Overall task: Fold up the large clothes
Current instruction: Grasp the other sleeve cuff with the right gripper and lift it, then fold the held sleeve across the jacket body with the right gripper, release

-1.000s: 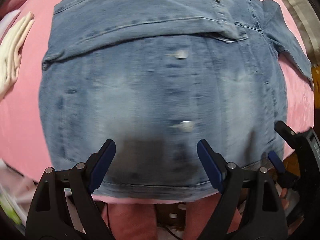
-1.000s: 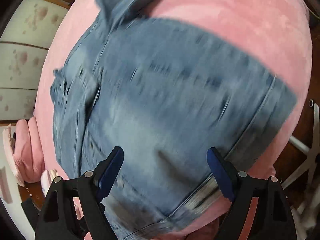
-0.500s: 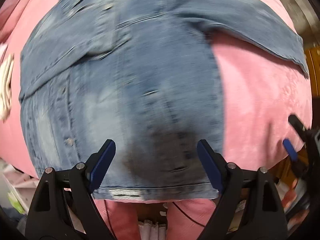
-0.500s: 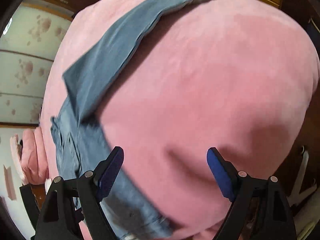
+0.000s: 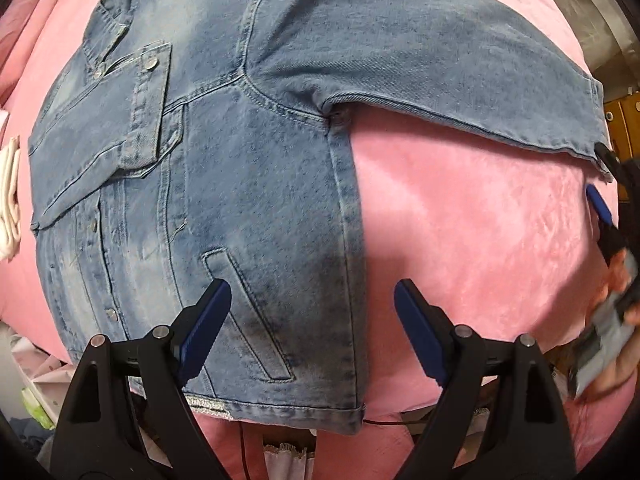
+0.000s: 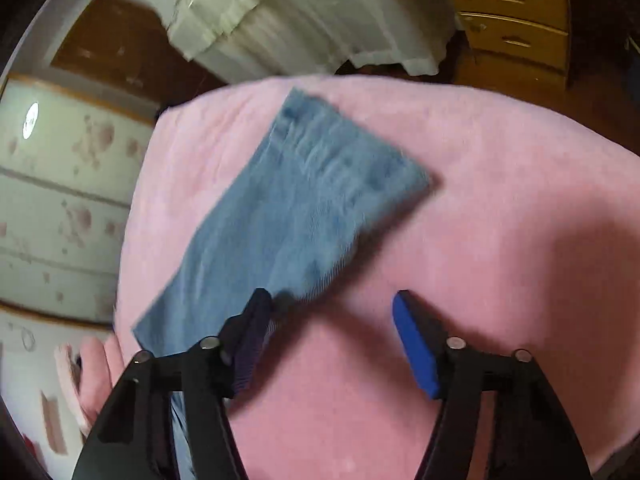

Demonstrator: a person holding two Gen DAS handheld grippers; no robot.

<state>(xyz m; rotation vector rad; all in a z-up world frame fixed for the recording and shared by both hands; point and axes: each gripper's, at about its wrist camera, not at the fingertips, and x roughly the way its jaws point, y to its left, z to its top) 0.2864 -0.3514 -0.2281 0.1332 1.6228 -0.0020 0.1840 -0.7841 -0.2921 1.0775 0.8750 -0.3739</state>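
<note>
A blue denim jacket (image 5: 224, 168) lies flat on a pink blanket (image 5: 472, 240), front up, chest pocket at the left, one sleeve (image 5: 440, 60) stretched out to the right. My left gripper (image 5: 308, 320) is open and empty above the jacket's lower right hem. My right gripper (image 6: 332, 324) is open above the blanket beside the sleeve cuff (image 6: 320, 184); its left fingertip is at the sleeve's edge. It also shows in the left wrist view (image 5: 600, 188) by the cuff.
White folded cloth (image 5: 10, 200) lies at the blanket's left edge. A wooden drawer chest (image 6: 516, 20) and pale draped fabric (image 6: 296, 12) stand beyond the blanket's far edge. A floral wall panel (image 6: 60, 208) is on the left.
Both grippers have swung right: the left view shifted from the jacket's front toward its right side seam, and the right gripper travelled off the jacket body out to the sleeve cuff.
</note>
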